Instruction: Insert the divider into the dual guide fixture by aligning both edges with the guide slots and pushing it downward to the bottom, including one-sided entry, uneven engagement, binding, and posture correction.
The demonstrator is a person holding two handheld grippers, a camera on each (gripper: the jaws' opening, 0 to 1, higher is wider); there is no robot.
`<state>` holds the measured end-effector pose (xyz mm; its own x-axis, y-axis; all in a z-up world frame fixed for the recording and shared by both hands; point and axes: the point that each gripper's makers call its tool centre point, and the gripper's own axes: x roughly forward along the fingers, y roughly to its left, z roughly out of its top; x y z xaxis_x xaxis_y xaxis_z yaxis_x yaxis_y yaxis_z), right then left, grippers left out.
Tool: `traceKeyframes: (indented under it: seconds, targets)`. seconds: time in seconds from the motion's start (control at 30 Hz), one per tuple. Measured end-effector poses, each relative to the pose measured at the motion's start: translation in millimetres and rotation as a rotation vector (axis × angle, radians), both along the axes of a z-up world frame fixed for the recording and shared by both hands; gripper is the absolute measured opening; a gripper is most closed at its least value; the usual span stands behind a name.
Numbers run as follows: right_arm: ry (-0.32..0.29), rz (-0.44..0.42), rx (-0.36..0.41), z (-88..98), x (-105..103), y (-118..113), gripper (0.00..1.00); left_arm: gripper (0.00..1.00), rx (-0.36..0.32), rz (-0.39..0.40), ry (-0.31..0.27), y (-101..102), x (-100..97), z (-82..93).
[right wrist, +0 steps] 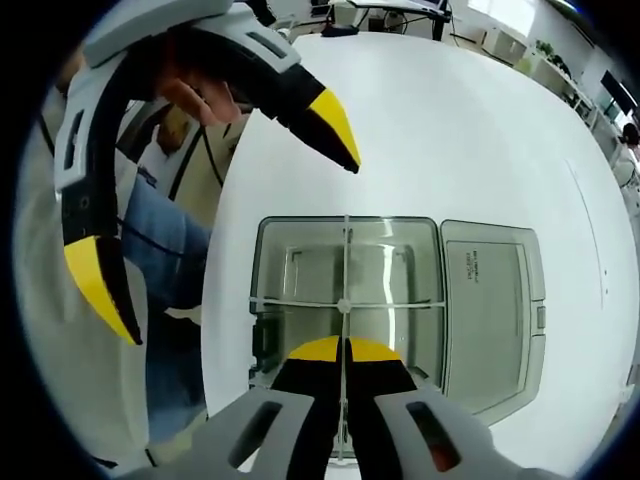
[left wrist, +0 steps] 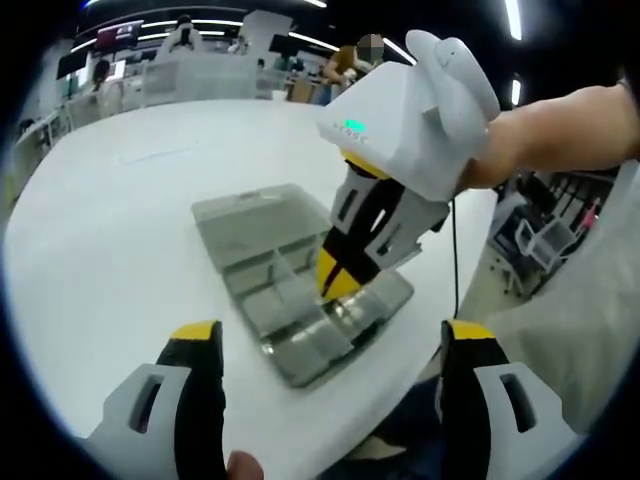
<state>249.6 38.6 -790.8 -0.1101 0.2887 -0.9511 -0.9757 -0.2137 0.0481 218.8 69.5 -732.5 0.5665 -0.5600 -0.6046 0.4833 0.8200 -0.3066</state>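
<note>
Right gripper point(right wrist: 345, 350) pinching divider point(right wrist: 346, 270) over fixture point(right wrist: 300, 235); keep upright, press both edges evenly. Left gripper point(left wrist: 330, 345) spread wide, idle.

box point(right wrist: 345, 300) on surface point(right wrist: 470, 130), near its edge | lid point(right wrist: 490, 310) open flat beside tray | divider point(right wrist: 346, 270) upright along tray middle, crossing a cross-divider point(right wrist: 300, 303) | right claw point(right wrist: 345, 350) over tray's near end, on divider | left claw point(right wrist: 210, 200) off surface edge, apart from box
</note>
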Motion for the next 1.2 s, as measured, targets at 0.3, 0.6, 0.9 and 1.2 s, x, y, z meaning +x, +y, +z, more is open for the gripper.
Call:
traceKeyframes:
  seconds: [0.3,0.6,0.9,1.2]
  targets:
    - [-0.001,0.002,0.001,-2.3,0.4,0.4,0.00,0.87,0.002,-0.003,-0.001,-0.3,0.3,1.4]
    - [0.000,0.003,0.005,-6.3,1.7,0.8,0.00,0.87,0.007,-0.005,0.002,1.0,-0.8,0.8]
    - [0.001,0.000,0.004,-7.7,1.4,1.4,0.00,0.87,0.010,-0.006,0.002,2.4,-0.3,1.3]
    - [-0.012,0.000,-0.010,-14.9,1.9,-3.2,0.00,0.87,0.012,-0.004,0.004,3.6,-1.8,1.3]
